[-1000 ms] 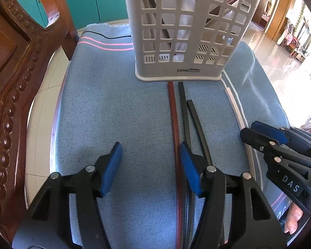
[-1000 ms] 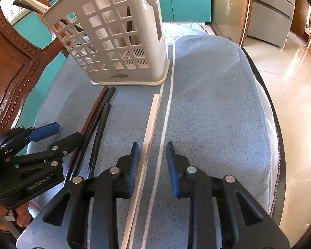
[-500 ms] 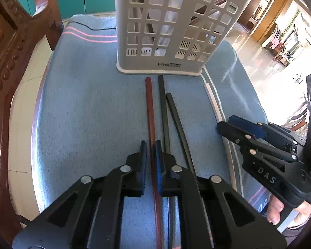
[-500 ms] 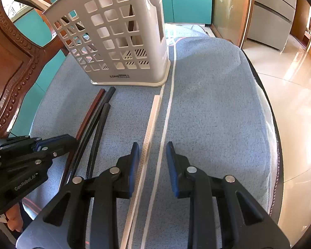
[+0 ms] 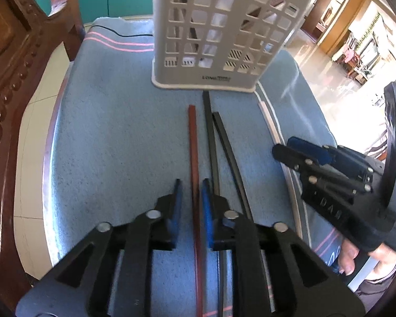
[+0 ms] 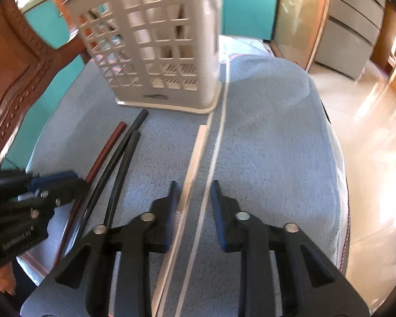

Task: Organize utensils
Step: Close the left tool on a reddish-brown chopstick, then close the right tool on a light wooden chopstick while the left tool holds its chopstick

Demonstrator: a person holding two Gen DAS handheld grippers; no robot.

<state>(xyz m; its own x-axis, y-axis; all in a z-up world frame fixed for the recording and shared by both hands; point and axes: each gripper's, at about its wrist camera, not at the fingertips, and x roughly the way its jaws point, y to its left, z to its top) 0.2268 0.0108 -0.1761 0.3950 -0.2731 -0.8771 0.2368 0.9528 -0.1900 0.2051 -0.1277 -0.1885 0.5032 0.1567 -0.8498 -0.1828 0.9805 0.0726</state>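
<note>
My left gripper [image 5: 191, 198] has its jaws narrowly parted astride the red-brown chopstick [image 5: 192, 142], a sliver of gap on each side, so I judge it lined up to pinch, not yet gripping. The stick runs toward 12 o'clock, tip short of the white slotted caddy [image 5: 213, 34], beside two black chopsticks [image 5: 211, 132]. My right gripper [image 6: 194, 198] sits wide open over the white chopstick [image 6: 195, 153], which lies by its left finger; the blur suggests it is mid-move.
</note>
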